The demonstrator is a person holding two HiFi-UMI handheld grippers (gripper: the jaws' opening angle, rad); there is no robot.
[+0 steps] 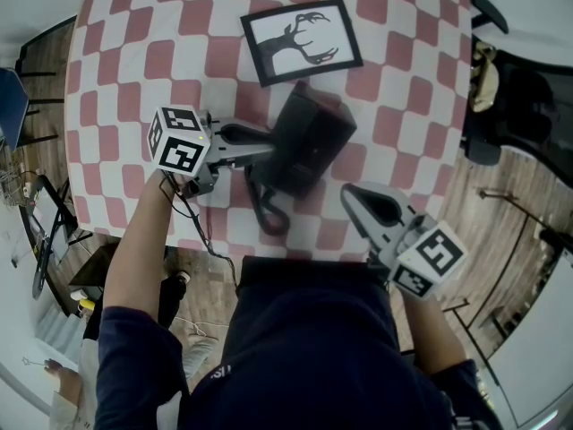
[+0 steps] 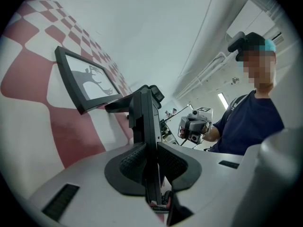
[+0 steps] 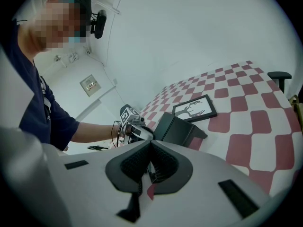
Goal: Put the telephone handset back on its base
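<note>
A person at a checked bench [image 1: 134, 61] grips a black handset [image 2: 147, 117] in the left tool [image 1: 267, 148]. The ribbed pads [image 2: 135, 163] are closed on its narrow sides. The handset stands at the 9 o'clock edge of the telephone base [image 1: 313, 137], in the middle of the bench. No view shows whether it is seated in its cradle. The right tool [image 1: 354, 195] hovers at about 5 o'clock from the base, jaws together and holding nothing.

A coiled cord [image 1: 271, 211] trails from the phone toward 7 o'clock. A picture frame [image 1: 303, 41] with a stag silhouette lies at 12 o'clock, apart from the base.

The handset looks like rigid moulded plastic, light and smooth. It should not give under the pads but could slide or twist in them. A hold across the middle of the grip bar, as here, seems best for balance. The springy cord is likely to tug as the handset comes down, and the base may shift on the cloth if pushed sideways.

No brand name or lettering can be read on the phone. The only markings are the black-and-white square patterns on the marker cubes [image 1: 179, 141].
</note>
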